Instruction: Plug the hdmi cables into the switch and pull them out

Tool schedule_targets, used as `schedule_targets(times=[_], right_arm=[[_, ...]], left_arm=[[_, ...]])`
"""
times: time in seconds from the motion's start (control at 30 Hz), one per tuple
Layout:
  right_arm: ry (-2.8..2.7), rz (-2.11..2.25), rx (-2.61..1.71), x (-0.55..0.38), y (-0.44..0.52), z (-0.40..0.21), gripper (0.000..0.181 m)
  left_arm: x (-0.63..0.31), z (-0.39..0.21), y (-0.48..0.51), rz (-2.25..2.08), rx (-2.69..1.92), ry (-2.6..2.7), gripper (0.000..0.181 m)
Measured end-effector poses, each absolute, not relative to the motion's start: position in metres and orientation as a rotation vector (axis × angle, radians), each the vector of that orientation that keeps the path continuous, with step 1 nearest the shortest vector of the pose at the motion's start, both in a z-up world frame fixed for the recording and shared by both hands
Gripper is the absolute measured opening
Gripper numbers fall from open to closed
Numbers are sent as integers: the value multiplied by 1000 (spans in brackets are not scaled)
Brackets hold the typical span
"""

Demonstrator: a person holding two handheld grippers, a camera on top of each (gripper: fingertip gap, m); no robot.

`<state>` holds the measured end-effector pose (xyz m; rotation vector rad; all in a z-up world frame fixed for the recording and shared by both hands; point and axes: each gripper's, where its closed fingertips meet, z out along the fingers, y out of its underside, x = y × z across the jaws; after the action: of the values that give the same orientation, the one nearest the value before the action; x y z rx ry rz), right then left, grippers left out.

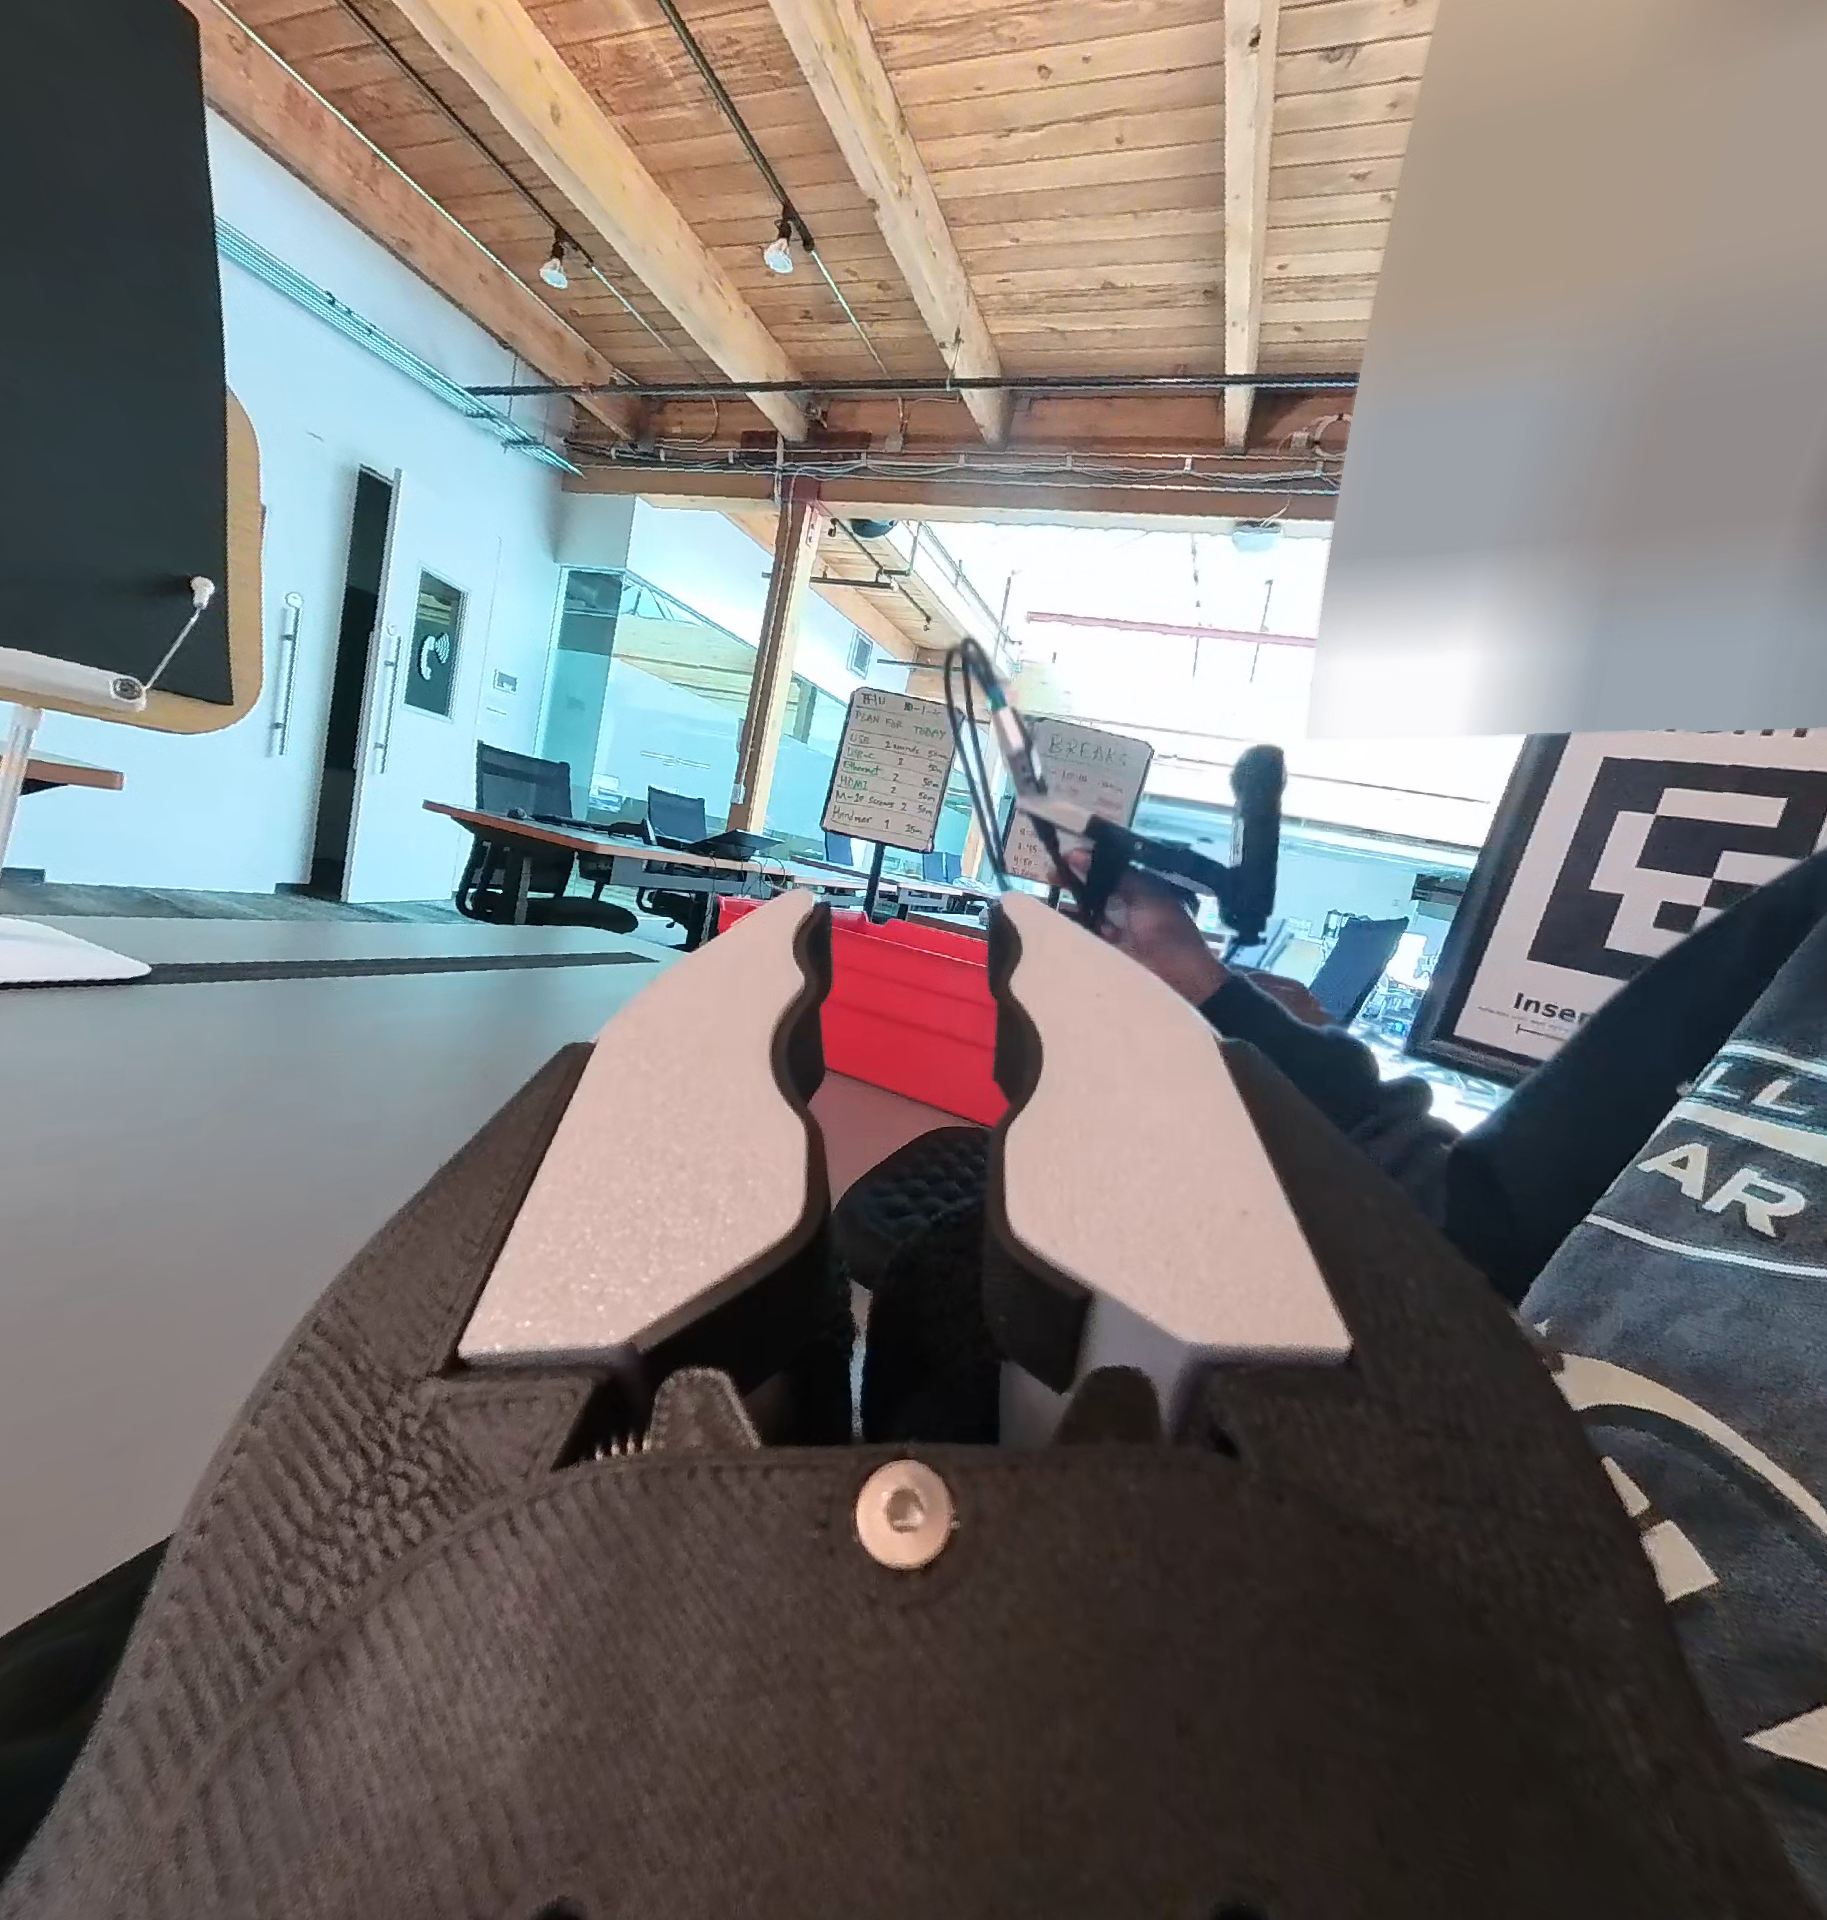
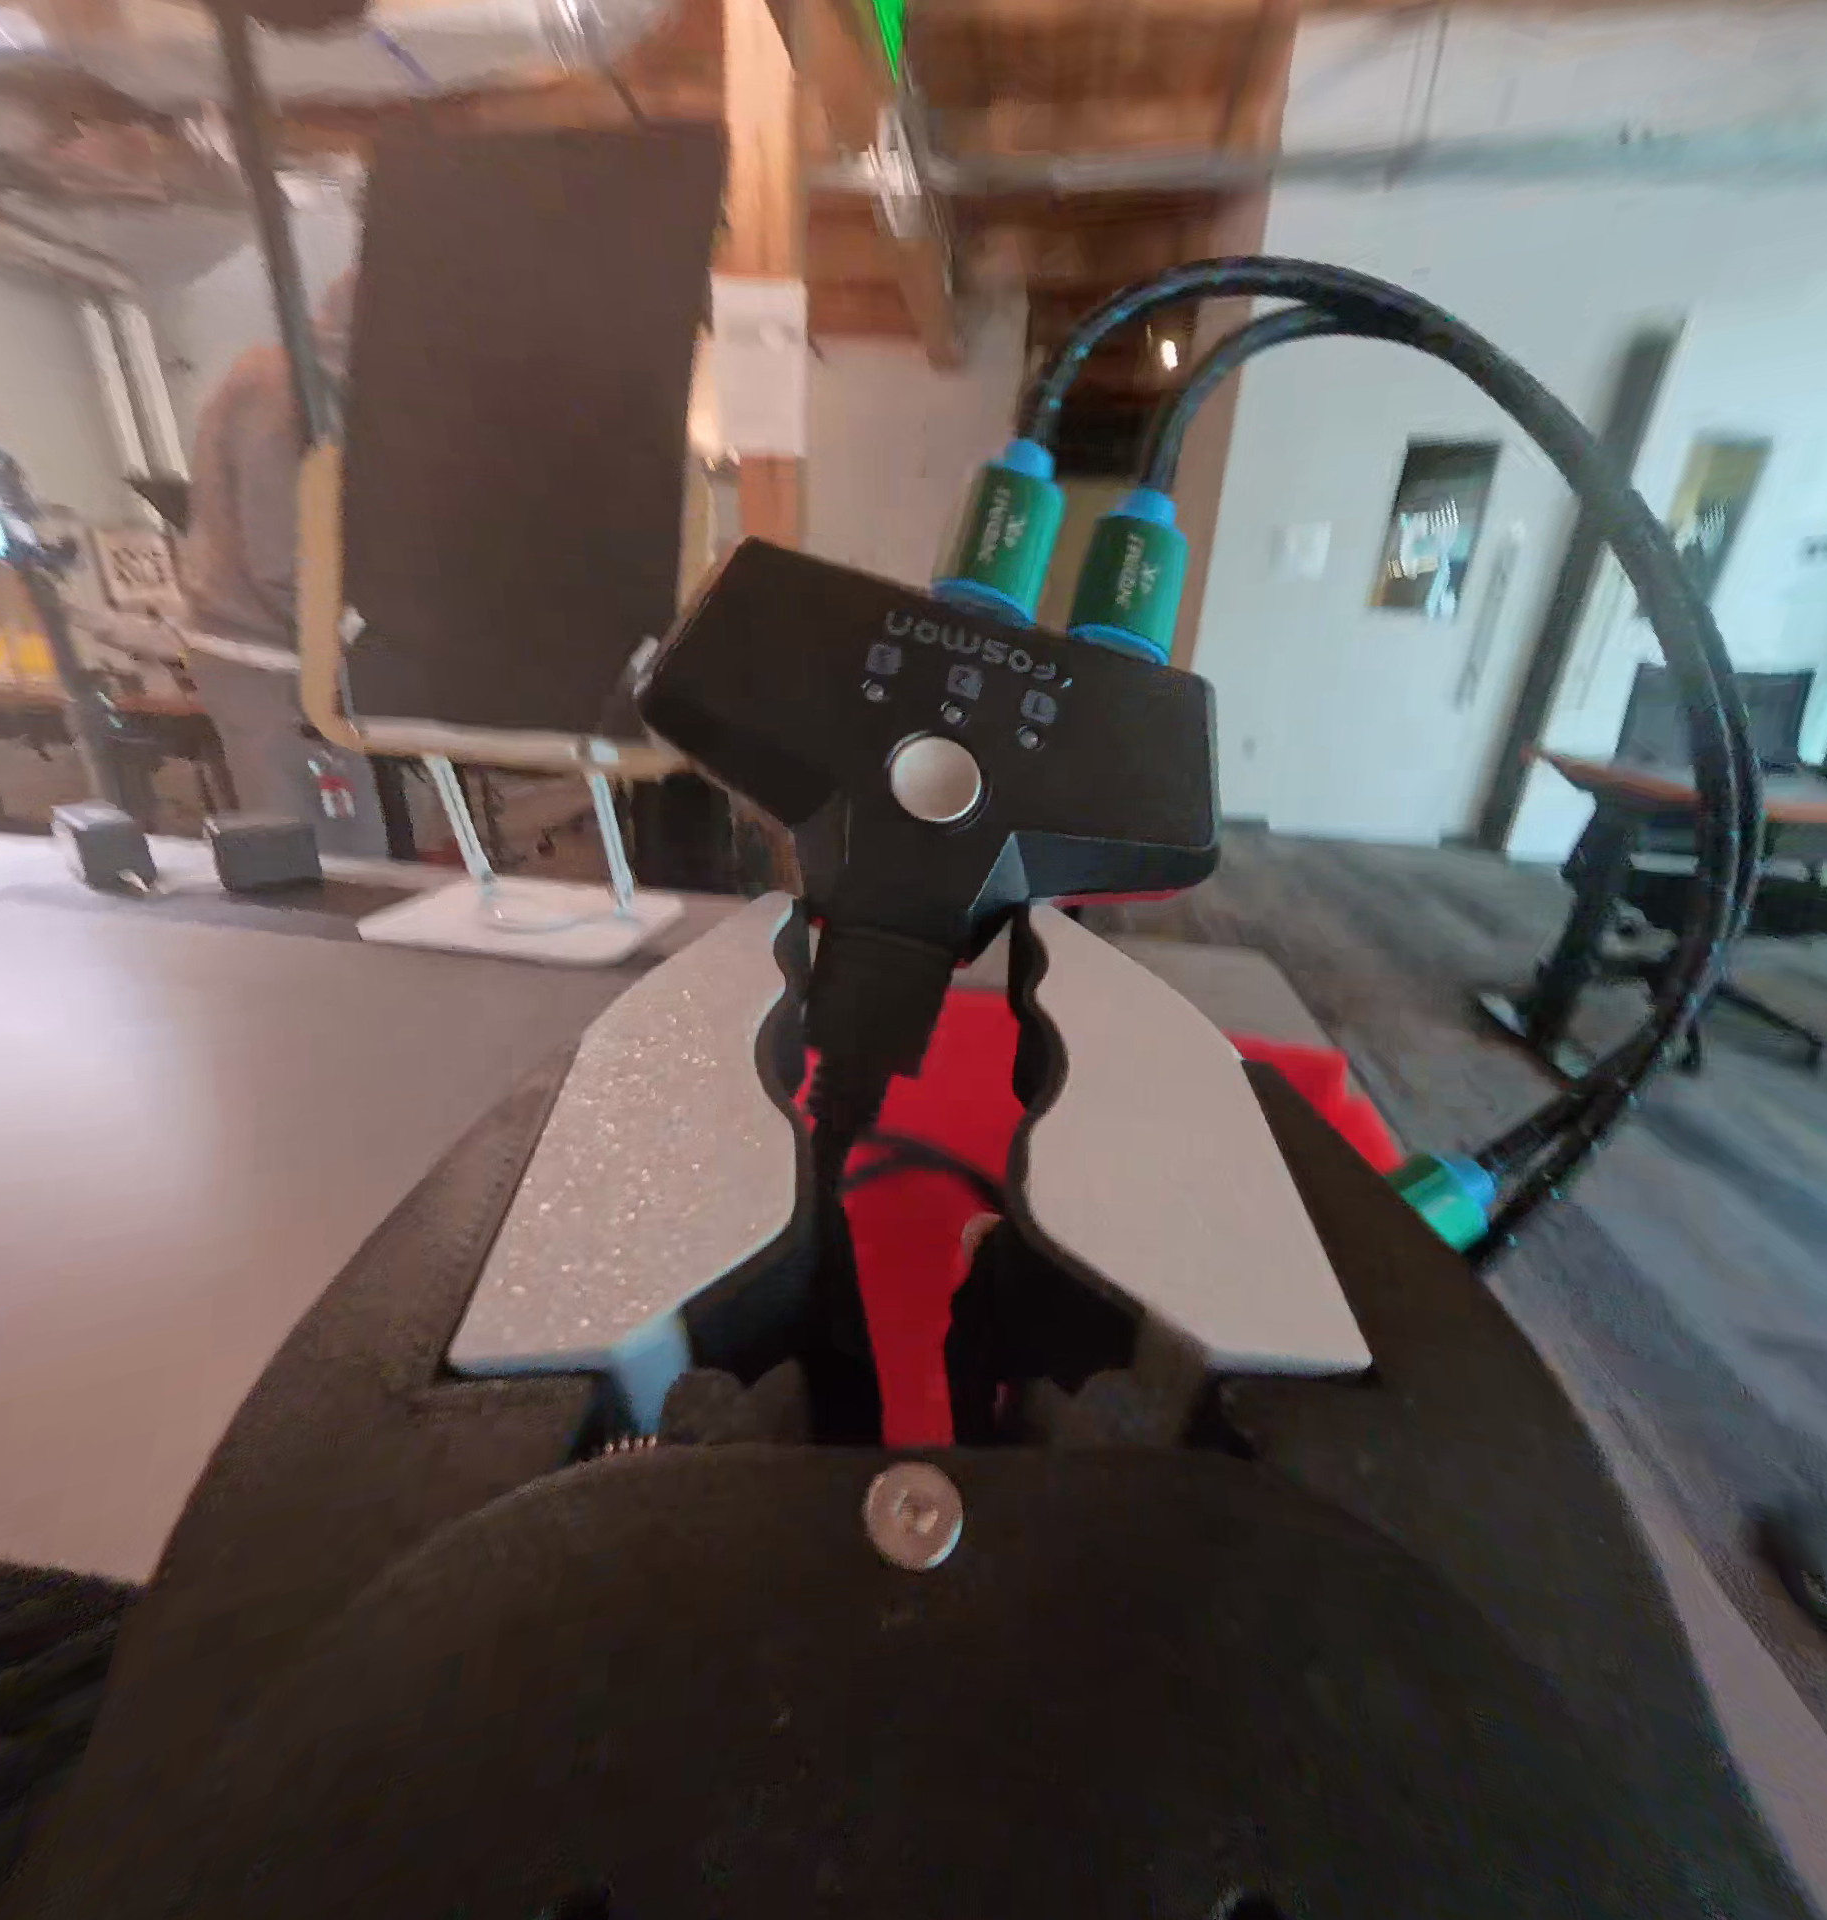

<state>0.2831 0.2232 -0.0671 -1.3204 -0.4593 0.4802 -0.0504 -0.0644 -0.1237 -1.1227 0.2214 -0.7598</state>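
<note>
Right claw [image 2: 904, 935] is clamped on the HDMI switch [image 2: 940, 727] at its narrow stem, where the switch's own black pigtail lead [image 2: 836, 1091] leaves and drops between the fingers toward the red bin [image 2: 1293, 1081] below. It holds the switch raised clear of the grey tabletop [image 2: 161, 1091], with the wide end pointing up and away from the claw. Two green-and-blue HDMI plugs [image 2: 1054, 561] sit side by side in ports on that far edge, their long axes continuing the switch's own line, tilted a little to the right. Their braided black cables [image 2: 1667, 623] arc over to the right and come down to a loose green plug [image 2: 1439, 1195] near the right finger.

Left claw [image 1: 904, 920] is empty, its fingers standing slightly apart, low over the tabletop and well apart from the switch, which shows small and blurred up to its right. Judging by this, pulling a plug falls to the left claw, which would need to rise and cross to the right, then draw along the plug's axis, away from the switch
</note>
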Motion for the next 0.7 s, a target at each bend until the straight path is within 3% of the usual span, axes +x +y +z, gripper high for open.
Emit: schedule_targets(times=[0.47, 0.7], right_arm=[[-1043, -64, -2285, 271, 228, -259, 36], [-1015, 90, -2312, 267, 227, -256, 40]], left_arm=[[-51, -122, -67, -740, -1102, 224, 27], [-51, -122, -67, -738, -1095, 222, 27]])
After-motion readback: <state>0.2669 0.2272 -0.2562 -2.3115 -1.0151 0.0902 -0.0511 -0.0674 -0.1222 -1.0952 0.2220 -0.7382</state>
